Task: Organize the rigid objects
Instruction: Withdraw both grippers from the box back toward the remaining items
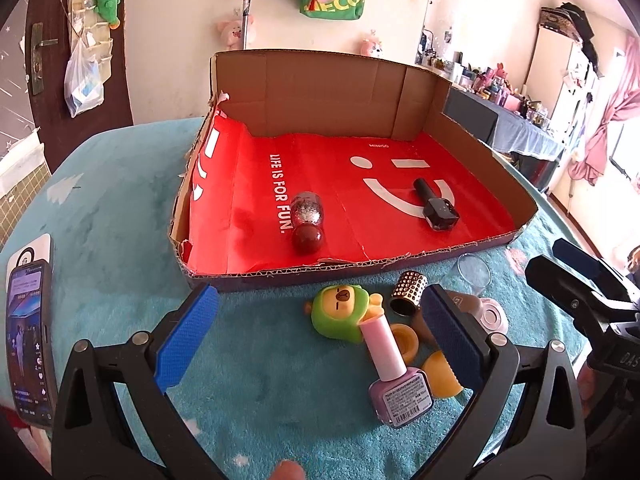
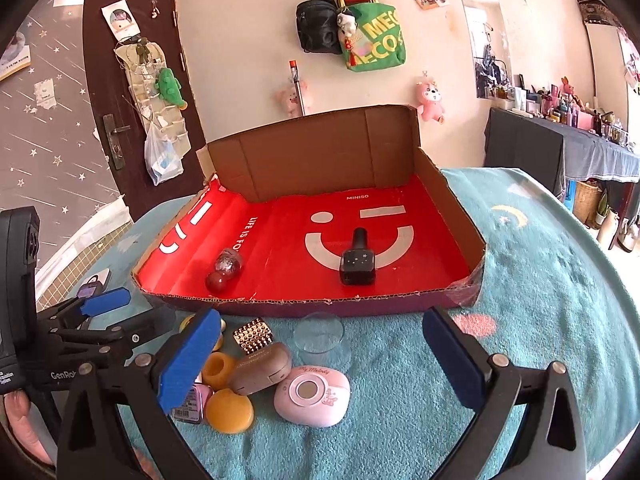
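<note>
Two nail polish bottles are seen inside the cardboard tray [image 2: 448, 184], which is lined with red paper: a black bottle [image 2: 357, 261] lying on the smiley print and a glittery bottle with a red cap [image 2: 225, 270] toward the left. On the teal-covered table [image 2: 540, 280] in front of the tray, a cluster is gathered: one lilac polish bottle [image 1: 394, 372], one green toy figure [image 1: 340, 312], two orange cups [image 2: 224, 390], one studded cap [image 2: 253, 336], one brown case [image 2: 262, 368], one pink case [image 2: 312, 396] and one clear glass [image 2: 320, 338]. The left tongs [image 1: 320, 344] are held wide apart over the lilac bottle, empty. The right tongs [image 2: 320, 360] are likewise spread wide above the cluster, gripping nothing.
</note>
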